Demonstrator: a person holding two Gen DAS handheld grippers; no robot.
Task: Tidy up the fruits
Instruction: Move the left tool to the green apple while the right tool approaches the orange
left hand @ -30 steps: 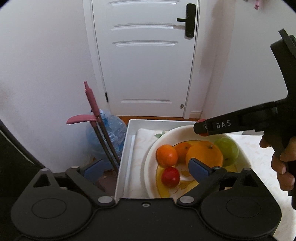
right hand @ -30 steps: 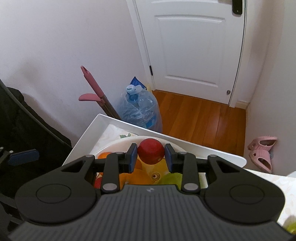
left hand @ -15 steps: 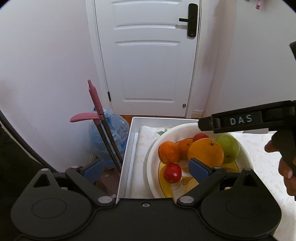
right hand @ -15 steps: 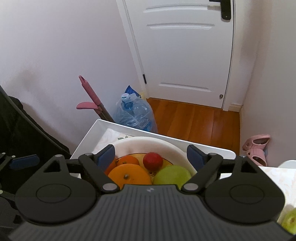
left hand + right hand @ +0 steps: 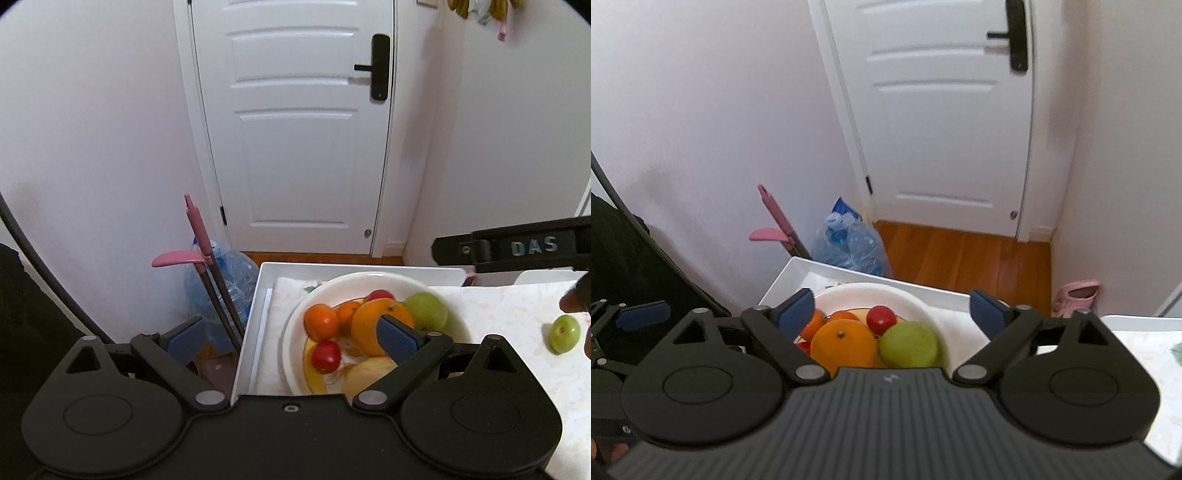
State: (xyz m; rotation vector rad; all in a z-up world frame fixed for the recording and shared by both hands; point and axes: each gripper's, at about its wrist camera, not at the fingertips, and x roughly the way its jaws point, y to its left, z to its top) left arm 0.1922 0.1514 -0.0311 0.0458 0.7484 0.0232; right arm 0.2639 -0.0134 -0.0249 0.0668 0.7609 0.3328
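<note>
A white bowl (image 5: 373,280) with a yellow inside sits on the table's left end. It holds a big orange (image 5: 373,321), two small oranges, a green apple (image 5: 426,310), two red fruits (image 5: 325,356) and a pale yellow fruit (image 5: 364,373). A small green fruit (image 5: 563,332) lies on the table to the right. My left gripper (image 5: 291,338) is open and empty, low over the bowl's left side. My right gripper (image 5: 894,308) is open and empty above the bowl (image 5: 923,306); the red fruit (image 5: 881,319) lies beyond the orange (image 5: 844,343) and apple (image 5: 908,343).
The bowl rests on a cloth inside a white tray (image 5: 258,295) at the table edge. Beyond the edge stand a pink-handled tool (image 5: 195,236), a water bottle (image 5: 229,280) and a white door (image 5: 295,122). Pink slippers (image 5: 1075,291) lie on the wood floor.
My right gripper opened and let the red fruit go into the bowl, then pulled up and back. The left gripper drew back slightly, staying open.
</note>
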